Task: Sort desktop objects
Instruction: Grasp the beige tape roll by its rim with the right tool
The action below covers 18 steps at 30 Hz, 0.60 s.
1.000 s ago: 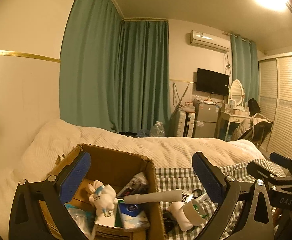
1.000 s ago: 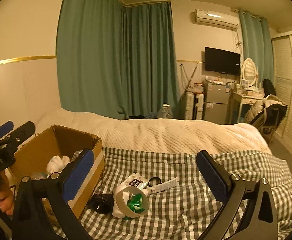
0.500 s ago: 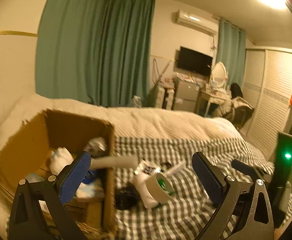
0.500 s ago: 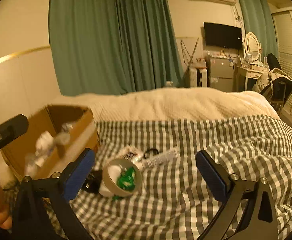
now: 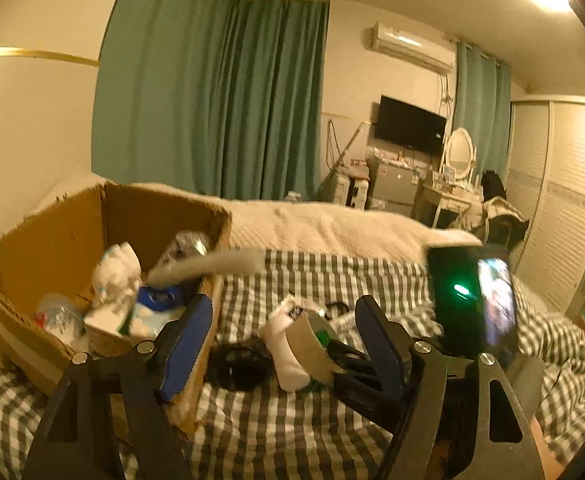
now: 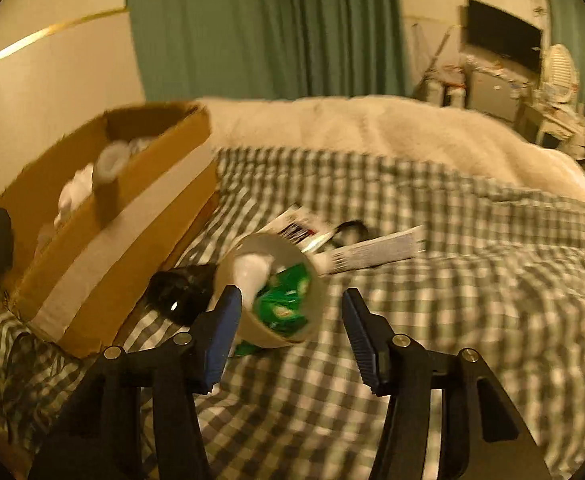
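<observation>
A tape roll lies on the checked bedspread, with a green packet and a white wad inside its ring. My right gripper points down at it, jaws closing. The roll sits between the fingertips; the left pad is at its edge and the right pad stands apart. My left gripper is also closing, with nothing pressed. Ahead of it lie a black object, a white roll and the tape roll. The cardboard box at left holds several items.
A white tube, a barcode packet and a black ring lie behind the tape roll. The black object sits against the box. The right gripper's black body with a green light fills the right of the left wrist view.
Both grippers have dropped toward the bed and their jaws have narrowed. The right gripper tilted downward and came up to the tape roll, which now sits between its fingertips.
</observation>
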{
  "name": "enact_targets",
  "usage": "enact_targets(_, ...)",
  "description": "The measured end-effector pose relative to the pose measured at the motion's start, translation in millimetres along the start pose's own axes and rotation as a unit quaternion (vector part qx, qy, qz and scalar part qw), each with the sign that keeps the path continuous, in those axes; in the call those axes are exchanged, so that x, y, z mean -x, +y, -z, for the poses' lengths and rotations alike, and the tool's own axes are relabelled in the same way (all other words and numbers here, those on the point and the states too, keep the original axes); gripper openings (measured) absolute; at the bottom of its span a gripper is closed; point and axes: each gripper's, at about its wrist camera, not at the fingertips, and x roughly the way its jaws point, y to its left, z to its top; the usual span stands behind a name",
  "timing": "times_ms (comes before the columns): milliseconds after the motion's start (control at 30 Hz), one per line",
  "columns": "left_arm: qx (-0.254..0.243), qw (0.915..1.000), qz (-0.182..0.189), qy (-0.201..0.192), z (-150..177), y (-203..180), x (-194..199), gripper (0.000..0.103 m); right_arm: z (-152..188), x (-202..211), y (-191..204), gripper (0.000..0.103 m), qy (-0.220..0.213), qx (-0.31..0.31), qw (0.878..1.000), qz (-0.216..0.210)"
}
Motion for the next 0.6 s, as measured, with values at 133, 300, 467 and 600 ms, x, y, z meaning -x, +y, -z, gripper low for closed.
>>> enact_targets(133,-0.005,0.9999,-0.011,0.008,10.9,-2.0,-8.8,0.076,2.9,-23.5,4.2,0.052,0.033,0.018,0.999,-0.016)
enact_targets(300,-0.005,0.9996,-0.028,-0.006,16.0,-1.0,-13.1,0.076,-1.2,-36.4,5.0,0.043,0.041,0.018,0.998,-0.048)
enact_targets(467,-0.003,0.9998,-0.017,-0.010,17.4,-2.0,-15.0,0.076,-6.6,-37.2,-2.2,0.015,0.041,-0.007,0.995,-0.086)
enact_targets(600,-0.025,0.9993,-0.015,-0.022,18.3,-11.8,-12.9,0.076,-11.2,-22.2,-13.8,0.012,0.026,-0.024,0.997,-0.075)
